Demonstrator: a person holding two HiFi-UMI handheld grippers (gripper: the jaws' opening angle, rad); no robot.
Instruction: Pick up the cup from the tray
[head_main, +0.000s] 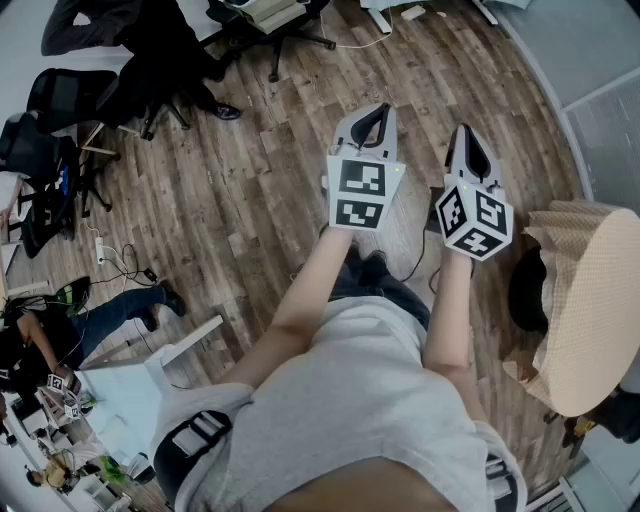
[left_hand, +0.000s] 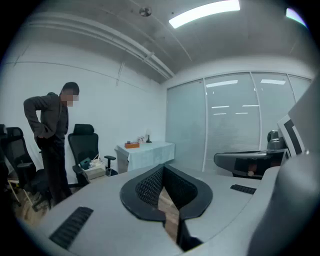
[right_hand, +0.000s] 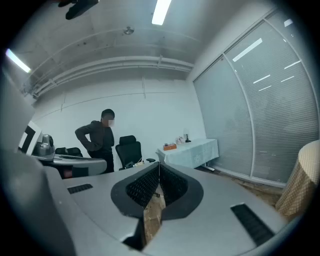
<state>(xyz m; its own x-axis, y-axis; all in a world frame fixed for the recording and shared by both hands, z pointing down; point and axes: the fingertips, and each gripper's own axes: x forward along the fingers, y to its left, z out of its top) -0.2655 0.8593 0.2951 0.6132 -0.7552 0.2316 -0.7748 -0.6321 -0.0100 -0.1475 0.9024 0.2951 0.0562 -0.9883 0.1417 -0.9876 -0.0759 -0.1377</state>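
Observation:
No cup and no tray show in any view. In the head view the person holds both grippers out in front at waist height, above the wooden floor (head_main: 260, 180). The left gripper (head_main: 375, 112) points forward with its jaws together and nothing between them; in the left gripper view its tips (left_hand: 162, 167) meet. The right gripper (head_main: 466, 135) is just to its right, also shut and empty, with its tips (right_hand: 159, 165) touching in the right gripper view. Both marker cubes face the head camera.
A round table with a beige cloth (head_main: 590, 310) stands at the right, a dark chair (head_main: 527, 295) beside it. Black office chairs (head_main: 60, 110) crowd the upper left. A person (left_hand: 50, 135) stands near a white-clothed table (left_hand: 145, 150) by the far wall.

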